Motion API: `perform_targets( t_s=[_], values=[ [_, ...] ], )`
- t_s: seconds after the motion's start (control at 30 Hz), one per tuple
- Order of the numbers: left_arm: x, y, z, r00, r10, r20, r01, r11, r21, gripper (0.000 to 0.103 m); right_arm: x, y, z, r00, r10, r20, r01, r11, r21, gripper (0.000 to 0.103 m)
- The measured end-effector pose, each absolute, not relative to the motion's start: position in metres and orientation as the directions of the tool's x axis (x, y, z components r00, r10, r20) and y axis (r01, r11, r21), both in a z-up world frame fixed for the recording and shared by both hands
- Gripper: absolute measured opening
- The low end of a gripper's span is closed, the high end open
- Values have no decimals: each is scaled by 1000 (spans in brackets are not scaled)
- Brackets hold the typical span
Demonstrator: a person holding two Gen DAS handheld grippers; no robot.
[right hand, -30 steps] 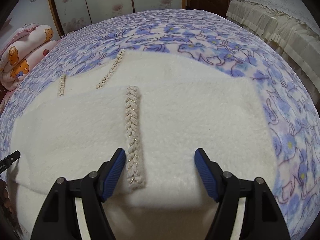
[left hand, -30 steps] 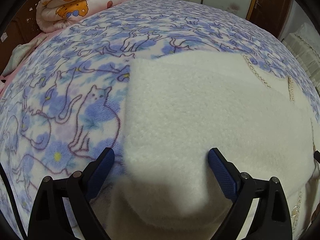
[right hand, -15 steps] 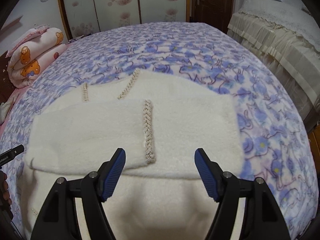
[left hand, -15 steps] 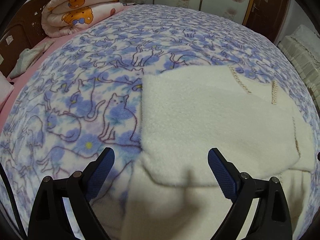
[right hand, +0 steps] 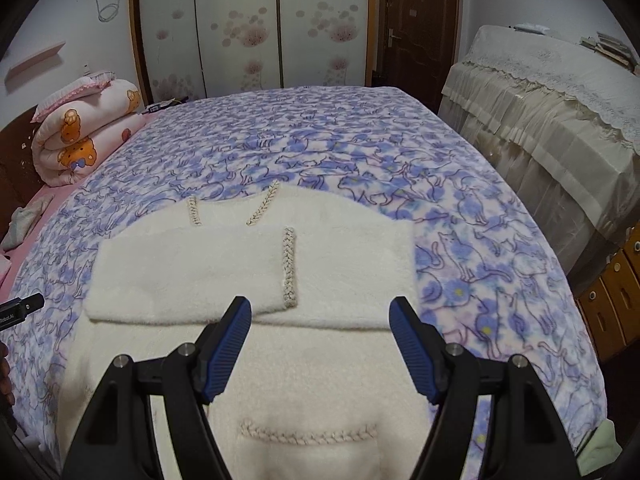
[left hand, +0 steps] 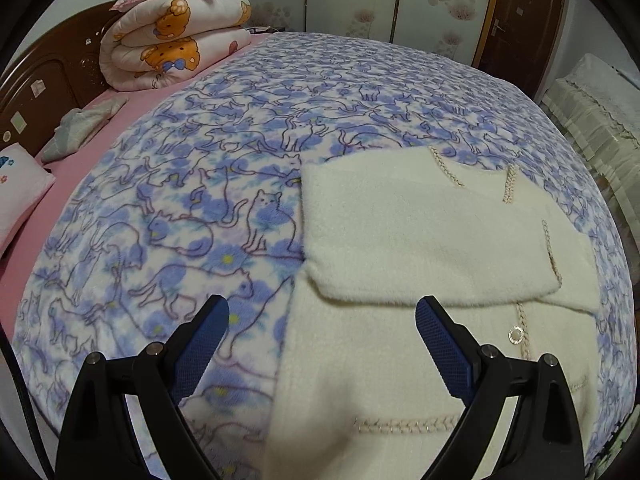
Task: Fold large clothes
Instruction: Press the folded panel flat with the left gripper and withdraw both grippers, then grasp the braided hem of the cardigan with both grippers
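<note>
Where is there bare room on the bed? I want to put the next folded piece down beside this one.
Free: the blanket between the cream garment and the rolled quilt, and the wide stretch beyond the garment toward the wardrobe. On the other side, a strip runs between the garment and the bed's edge. The near middle is taken by the garment.

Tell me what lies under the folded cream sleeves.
Under the folded sleeves lies the cream cardigan's body, spread on the cat-print blanket. Its upper front is covered; only the lower part with braided pocket trim shows.
</note>
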State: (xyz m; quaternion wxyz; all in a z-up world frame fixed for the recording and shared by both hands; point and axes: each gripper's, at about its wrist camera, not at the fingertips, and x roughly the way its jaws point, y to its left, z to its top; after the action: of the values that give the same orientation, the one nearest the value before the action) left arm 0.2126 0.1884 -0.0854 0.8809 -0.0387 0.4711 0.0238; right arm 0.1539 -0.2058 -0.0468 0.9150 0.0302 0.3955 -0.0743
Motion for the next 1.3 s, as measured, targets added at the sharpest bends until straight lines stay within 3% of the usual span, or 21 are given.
perform_targets(
  t_s=[0.67,0.9,1.3],
  values=[
    [100,197,-65,566,1,-824,-76,996,-51,94,38,-220,-27,705,-70,-706,140,989,42,71],
    [62,186,-70,552,-53,-832,-67,992,-107,94,12,-220,-43,682,-48,-730,133,989,59,71],
    [20,170,-120,509,-42,-860,-25,998,-64,94,-6,-247,-101,542,-40,-839,114,993,26,71]
  ],
)
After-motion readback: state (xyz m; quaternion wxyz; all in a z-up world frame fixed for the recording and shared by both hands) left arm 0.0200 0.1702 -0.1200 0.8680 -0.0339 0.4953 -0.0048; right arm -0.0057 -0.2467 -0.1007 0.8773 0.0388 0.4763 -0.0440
